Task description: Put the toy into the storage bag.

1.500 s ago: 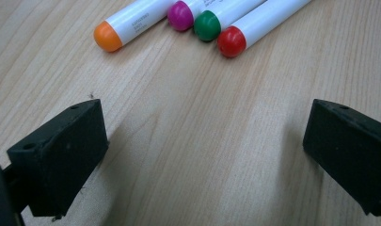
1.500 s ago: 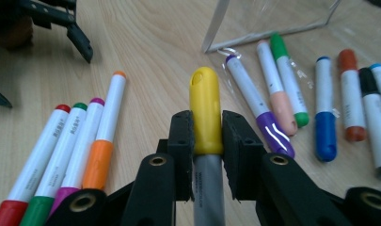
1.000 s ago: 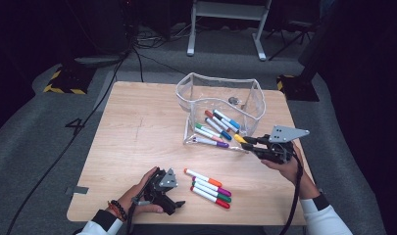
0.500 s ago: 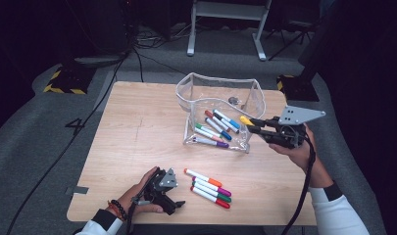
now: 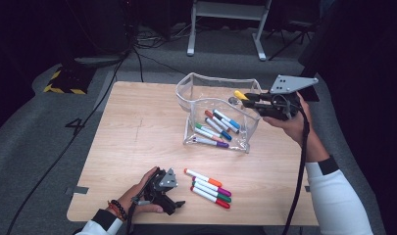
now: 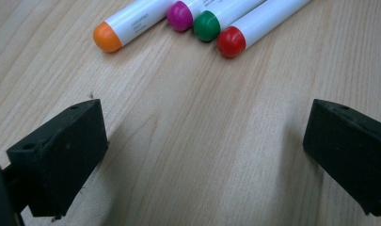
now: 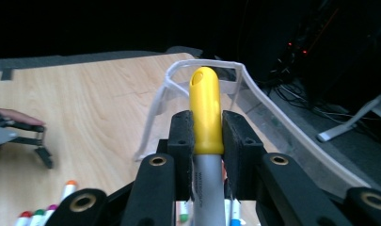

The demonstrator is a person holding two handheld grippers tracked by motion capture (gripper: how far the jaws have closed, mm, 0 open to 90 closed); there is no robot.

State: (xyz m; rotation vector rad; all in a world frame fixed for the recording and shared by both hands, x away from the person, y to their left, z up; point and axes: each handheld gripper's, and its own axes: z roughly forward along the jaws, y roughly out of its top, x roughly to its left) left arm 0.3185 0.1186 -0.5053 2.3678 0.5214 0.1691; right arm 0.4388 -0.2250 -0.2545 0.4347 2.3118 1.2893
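My right gripper (image 5: pixel 249 99) is shut on a yellow-capped marker (image 7: pixel 205 110), its pads pressing the cap's base, and holds it level above the right rim of the clear plastic pouch (image 5: pixel 192 90). Several markers (image 5: pixel 216 125) lie inside the pouch. On the table near the front edge rests my left gripper (image 5: pixel 179 200), jaws wide open with bare wood between them (image 6: pixel 202 155). Just beyond it lie loose markers with orange (image 6: pixel 107 37), magenta (image 6: pixel 179 9), green (image 6: pixel 207 26) and red (image 6: pixel 231 41) caps.
The wooden table (image 5: pixel 137 127) has free room on its left half. A metal stand (image 5: pixel 225 24) and cables sit on the dark floor behind the table. A yellow-black striped block (image 5: pixel 63 83) lies on the floor at the left.
My right gripper has risen from the table beside the pouch with the yellow-capped marker and moved back over the pouch's right rim. The left gripper has stayed put.
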